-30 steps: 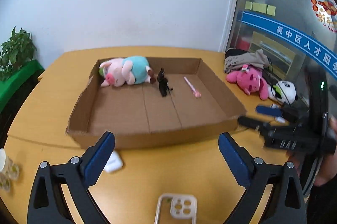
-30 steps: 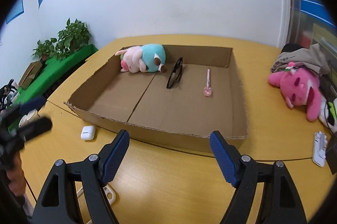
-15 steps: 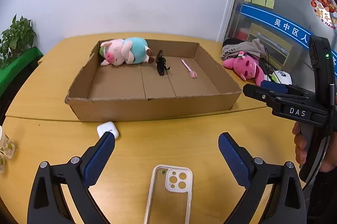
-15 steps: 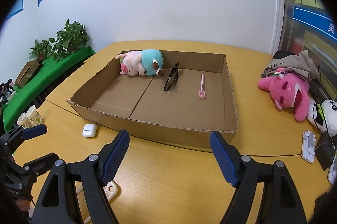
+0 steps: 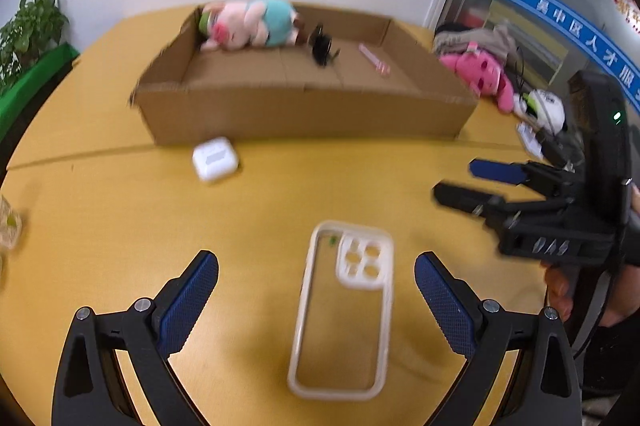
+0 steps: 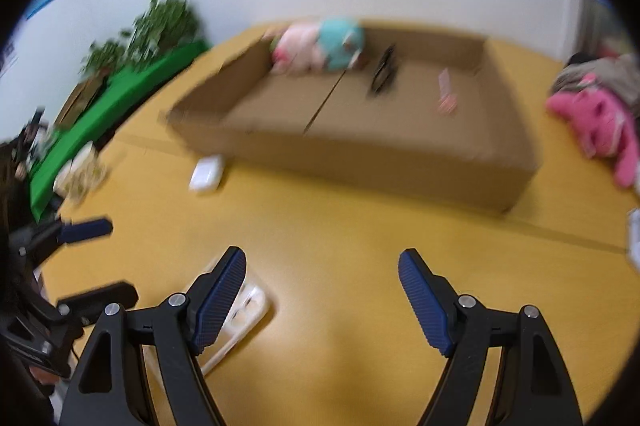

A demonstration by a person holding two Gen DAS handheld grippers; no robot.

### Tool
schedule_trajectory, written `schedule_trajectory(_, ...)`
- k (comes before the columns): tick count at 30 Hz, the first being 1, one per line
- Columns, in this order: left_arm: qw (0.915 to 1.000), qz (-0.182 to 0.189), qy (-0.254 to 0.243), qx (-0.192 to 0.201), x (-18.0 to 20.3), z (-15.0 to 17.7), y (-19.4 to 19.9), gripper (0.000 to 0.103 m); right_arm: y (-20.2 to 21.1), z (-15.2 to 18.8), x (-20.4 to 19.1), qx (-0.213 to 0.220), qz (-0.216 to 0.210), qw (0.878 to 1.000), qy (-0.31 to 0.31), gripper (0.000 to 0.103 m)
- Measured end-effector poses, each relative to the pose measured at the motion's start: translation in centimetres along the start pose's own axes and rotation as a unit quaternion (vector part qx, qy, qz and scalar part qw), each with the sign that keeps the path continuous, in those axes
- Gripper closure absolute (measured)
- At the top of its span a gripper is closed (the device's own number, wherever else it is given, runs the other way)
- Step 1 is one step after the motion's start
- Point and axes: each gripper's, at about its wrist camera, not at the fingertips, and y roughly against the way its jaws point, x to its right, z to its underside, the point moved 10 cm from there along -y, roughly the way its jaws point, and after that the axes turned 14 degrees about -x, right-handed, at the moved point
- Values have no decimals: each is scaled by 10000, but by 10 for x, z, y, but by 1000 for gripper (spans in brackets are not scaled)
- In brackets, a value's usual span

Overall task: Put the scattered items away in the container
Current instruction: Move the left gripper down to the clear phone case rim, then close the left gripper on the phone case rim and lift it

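Clear phone case (image 5: 344, 310) now lies between the left gripper (image 5: 316, 290) jaws, apart and lowered toward the counter (image 5: 120, 226) (box (image 5: 304, 114) beyond); right gripper (image 6: 322, 286) gapes empty. Pickup looks next.

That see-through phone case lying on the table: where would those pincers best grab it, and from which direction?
Probably from above, across its two long edges near the middle. The phone case lies flat on the table, lengthwise between the open left gripper fingers, and its narrow width fits that gap.
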Motion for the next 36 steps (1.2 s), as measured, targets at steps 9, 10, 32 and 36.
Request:
schedule_trajectory(9,9959,73,80,-901,-10,57,-39,29,-64,53,-42,-926,-235,9952,219,25)
schedule_trajectory(10,9950,42,71,-1000,-10,62,-43,33,-65,53,-44,-889,-139,9956,275,25)
schedule_trajectory(32,9927,-25,33,-1209,1,60,-47,97,-50,28,-32,-389,-62,9992,85,88)
schedule_trajectory(36,9938,-34,13,-1112,5,53,-44,98,-36,18,-30,-111,-154,9998,43,90)
